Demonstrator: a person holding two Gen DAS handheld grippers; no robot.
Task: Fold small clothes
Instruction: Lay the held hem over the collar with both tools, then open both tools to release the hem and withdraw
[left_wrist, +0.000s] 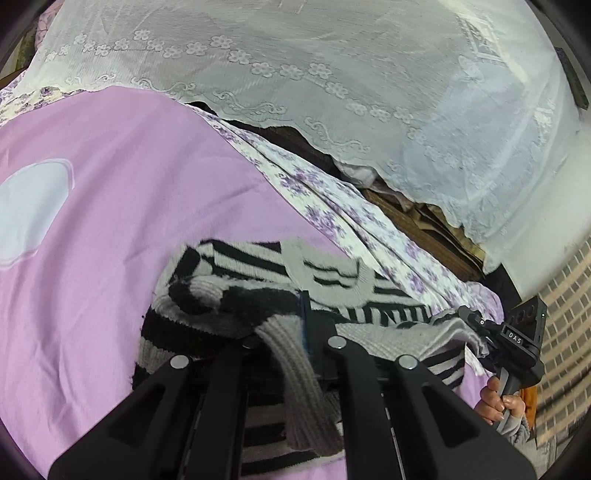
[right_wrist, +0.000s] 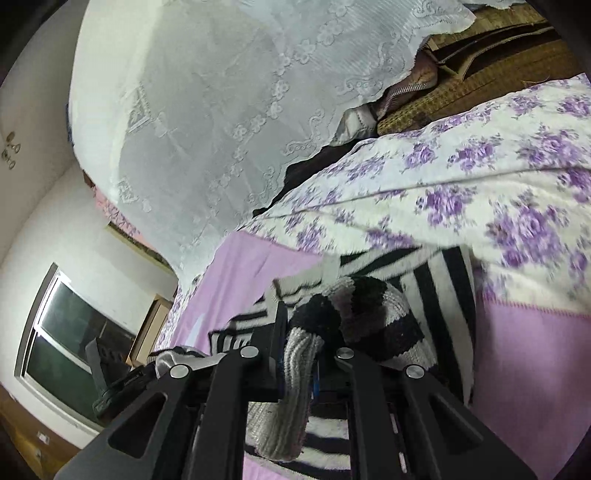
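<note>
A small black-and-white striped knit sweater (left_wrist: 258, 266) lies on a pink sheet (left_wrist: 110, 184). My left gripper (left_wrist: 284, 332) is shut on the sweater's grey ribbed edge, which drapes down between the fingers. My right gripper (right_wrist: 299, 343) is shut on another ribbed edge of the same sweater (right_wrist: 436, 280). The right gripper also shows in the left wrist view (left_wrist: 480, 325) at the sweater's right side, with fabric pinched in it. The left gripper shows at the lower left of the right wrist view (right_wrist: 147, 373).
A white-and-purple floral blanket (left_wrist: 332, 199) runs along the far side of the pink sheet. A white lace cover (left_wrist: 332, 74) hangs over furniture behind it. A window (right_wrist: 74, 332) and a brick-pattern wall (left_wrist: 569, 314) lie at the sides.
</note>
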